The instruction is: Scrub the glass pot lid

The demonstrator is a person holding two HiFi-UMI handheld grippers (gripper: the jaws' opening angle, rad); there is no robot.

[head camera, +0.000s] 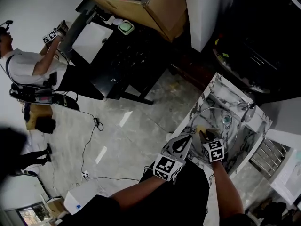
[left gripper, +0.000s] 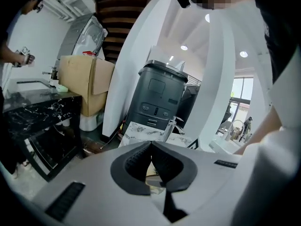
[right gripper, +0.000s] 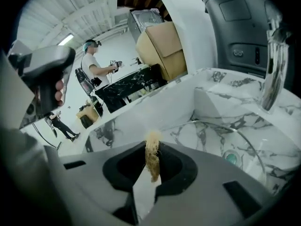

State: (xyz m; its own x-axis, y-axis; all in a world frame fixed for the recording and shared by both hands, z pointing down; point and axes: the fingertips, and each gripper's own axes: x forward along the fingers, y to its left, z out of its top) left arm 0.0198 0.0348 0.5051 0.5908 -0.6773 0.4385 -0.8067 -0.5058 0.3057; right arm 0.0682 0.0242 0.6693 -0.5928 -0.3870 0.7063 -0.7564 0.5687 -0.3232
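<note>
Left gripper (head camera: 187,139) and right gripper (head camera: 203,134) are both held over the marble sink (head camera: 214,91), tips side by side at its near edge. The left gripper's jaws are clenched, pads meeting at the tips. Nothing is seen between them in its own view, and whether they pinch the lid's rim cannot be determined. The right gripper's jaws are clamped on a tan fibrous scrubber (right gripper: 152,159), which stands up between the pads and shows a frayed tuft above them. The glass pot lid (right gripper: 221,140) lies inside the sink basin, just ahead of the right jaws. Its metal rim reads as a pale arc, and its teal knob (right gripper: 230,157) faces up near the middle. The scrubber sits at the lid's near rim; contact cannot be confirmed. A chrome tap (right gripper: 273,65) stands at the far side of the sink. Across the grey floor, well apart, a second person (head camera: 28,65) holds grippers at a black bench (head camera: 117,60). A cardboard box (head camera: 141,4) is beside that bench.
</note>
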